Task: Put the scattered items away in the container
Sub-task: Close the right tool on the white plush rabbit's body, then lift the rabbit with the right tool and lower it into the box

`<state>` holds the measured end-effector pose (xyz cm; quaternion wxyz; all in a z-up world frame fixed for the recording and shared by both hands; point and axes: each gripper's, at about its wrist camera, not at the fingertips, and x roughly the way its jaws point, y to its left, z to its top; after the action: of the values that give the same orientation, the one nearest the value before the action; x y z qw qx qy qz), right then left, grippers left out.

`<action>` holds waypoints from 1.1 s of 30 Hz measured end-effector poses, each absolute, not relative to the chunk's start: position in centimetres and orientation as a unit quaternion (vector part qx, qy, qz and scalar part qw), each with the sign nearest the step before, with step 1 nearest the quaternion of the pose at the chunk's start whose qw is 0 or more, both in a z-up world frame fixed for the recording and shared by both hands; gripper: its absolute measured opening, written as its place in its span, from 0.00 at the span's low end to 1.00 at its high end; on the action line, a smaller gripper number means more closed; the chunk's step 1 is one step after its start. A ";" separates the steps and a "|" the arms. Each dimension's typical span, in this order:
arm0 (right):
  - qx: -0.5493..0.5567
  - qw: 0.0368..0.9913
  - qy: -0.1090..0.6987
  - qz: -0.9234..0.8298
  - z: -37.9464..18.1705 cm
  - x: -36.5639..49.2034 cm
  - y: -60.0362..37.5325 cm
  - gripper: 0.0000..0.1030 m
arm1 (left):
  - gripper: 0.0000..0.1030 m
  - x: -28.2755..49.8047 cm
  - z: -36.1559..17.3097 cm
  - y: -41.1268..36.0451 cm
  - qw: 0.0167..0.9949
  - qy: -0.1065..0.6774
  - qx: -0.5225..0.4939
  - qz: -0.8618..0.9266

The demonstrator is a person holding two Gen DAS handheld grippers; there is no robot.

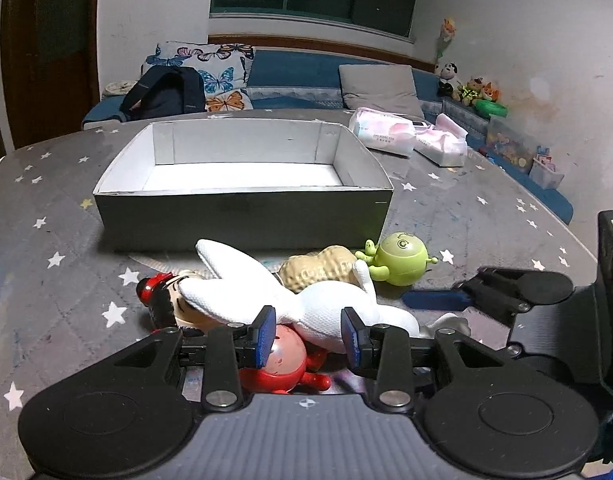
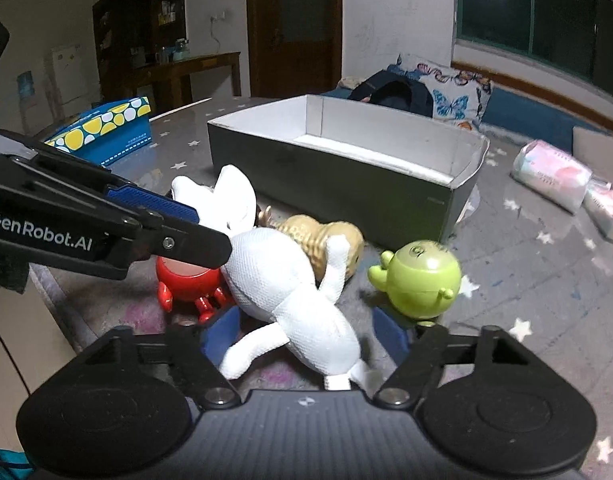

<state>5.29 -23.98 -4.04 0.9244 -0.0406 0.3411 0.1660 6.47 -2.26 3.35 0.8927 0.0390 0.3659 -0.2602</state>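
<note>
Left gripper: you are holding its blue pads apart at lower centre of the left wrist view, on either side of the white plush rabbit; whether they are pressing the cloth is not clear.
Right gripper: you are straddling the rabbit's lower body at lower centre of the right wrist view, pads spread, a gap showing on each side.
Red toy: lying under the rabbit, at lower centre.
Peanut toy: lying just behind the rabbit, touching it.
Green toy: standing right of the peanut, near the box.
Box: sitting open at mid-frame on the star-print table, just behind the toys.
</note>
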 end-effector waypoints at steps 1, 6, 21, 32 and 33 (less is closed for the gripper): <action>-0.033 0.923 0.345 0.169 -4.2 5.4 -24.1 0.59 | 0.38 6.5 3.3 -2.4 0.892 0.366 0.039 -0.262; -0.004 0.923 0.344 0.173 -4.3 5.3 -24.8 0.44 | 0.38 7.0 3.4 -3.1 0.887 0.369 0.039 -0.275; -0.010 0.922 0.341 0.186 -4.3 5.3 -25.3 0.44 | 0.38 8.3 2.8 -4.5 0.881 0.382 0.036 -0.278; -0.017 0.919 0.340 0.201 -5.1 6.6 -24.8 0.46 | 0.38 7.9 4.7 -1.0 0.908 0.353 0.007 -0.225; -0.018 0.919 0.340 0.200 -5.1 6.5 -24.8 0.45 | 0.38 8.1 4.8 -0.8 0.913 0.347 0.005 -0.213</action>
<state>6.54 -24.77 -5.14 0.9187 -0.0182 0.3398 0.2004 8.12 -0.76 4.78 0.9134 0.0053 0.3469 -0.2128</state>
